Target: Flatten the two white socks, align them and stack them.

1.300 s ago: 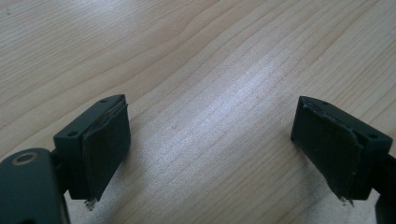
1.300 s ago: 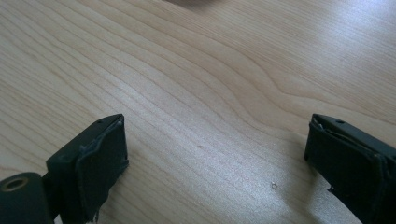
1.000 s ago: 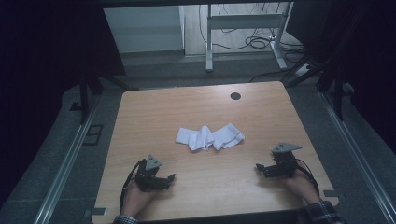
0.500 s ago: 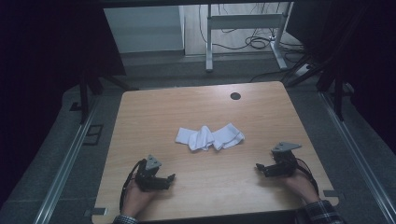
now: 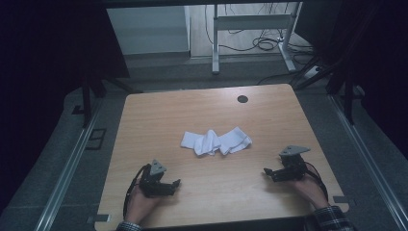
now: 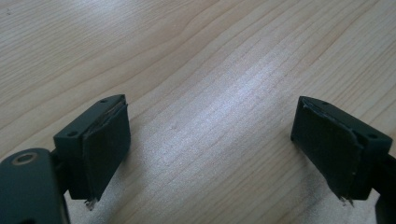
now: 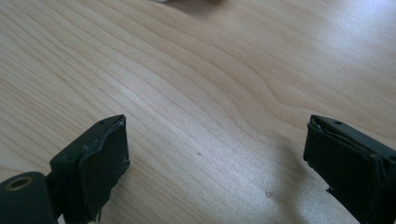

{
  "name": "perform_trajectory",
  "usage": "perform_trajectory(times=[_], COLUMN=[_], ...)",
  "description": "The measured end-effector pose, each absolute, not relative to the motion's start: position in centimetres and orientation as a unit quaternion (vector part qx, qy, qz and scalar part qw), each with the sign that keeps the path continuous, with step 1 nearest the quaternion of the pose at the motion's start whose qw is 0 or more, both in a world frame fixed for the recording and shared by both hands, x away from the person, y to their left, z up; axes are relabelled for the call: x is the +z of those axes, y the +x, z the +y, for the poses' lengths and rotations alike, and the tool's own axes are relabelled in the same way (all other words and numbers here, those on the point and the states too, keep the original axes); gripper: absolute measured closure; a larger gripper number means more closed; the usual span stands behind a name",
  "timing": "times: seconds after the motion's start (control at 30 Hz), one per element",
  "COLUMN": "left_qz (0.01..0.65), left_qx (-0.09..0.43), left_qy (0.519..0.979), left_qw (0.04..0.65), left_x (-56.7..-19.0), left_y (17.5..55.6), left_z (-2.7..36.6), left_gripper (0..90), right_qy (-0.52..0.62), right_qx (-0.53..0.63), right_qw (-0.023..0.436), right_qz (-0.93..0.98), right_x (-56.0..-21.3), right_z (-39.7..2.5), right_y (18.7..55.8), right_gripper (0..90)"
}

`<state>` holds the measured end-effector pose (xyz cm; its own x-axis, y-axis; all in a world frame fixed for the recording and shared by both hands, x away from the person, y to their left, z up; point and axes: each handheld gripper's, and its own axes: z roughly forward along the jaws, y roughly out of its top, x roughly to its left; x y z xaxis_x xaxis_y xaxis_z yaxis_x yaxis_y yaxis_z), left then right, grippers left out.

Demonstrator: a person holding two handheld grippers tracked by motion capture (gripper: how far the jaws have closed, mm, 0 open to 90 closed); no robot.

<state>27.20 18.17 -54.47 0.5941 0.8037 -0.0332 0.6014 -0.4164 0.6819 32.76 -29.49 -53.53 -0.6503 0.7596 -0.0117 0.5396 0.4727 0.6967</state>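
White cloth (image 5: 216, 142) mid-table (image 5: 159, 115), apart from both spread grippers, unobstructed

Light wood table (image 5: 159, 120) with rounded corners and a visible grain, plus a small dark round hole (image 5: 242, 99) near the far edge. Lying on it around the middle is a crumpled white cloth (image 5: 216, 142), stretched out sideways. Both hand-held grippers sit at the near edge, left hand-held gripper (image 5: 169, 185) and right hand-held gripper (image 5: 269, 172), well apart from the cloth

High view looks down on the whole table (image 5: 202, 120); both gripper views skim the same tabletop close up.
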Motion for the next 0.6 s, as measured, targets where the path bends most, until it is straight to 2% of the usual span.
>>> perform_trajectory(times=[0.6], left_qz=[0.424], left_qx=[0.151], left_qy=[0.828], left_qw=[0.334], left_x=[-54.5], left_y=[27.2], left_z=[18.2], left_gripper=[11.9], right_qy=[0.394], right_qx=[0.354], right_qw=[0.137], right_qz=[0.837], right_x=[-52.0], right_z=[-28.4], right_y=[33.5], right_gripper=[6.8])
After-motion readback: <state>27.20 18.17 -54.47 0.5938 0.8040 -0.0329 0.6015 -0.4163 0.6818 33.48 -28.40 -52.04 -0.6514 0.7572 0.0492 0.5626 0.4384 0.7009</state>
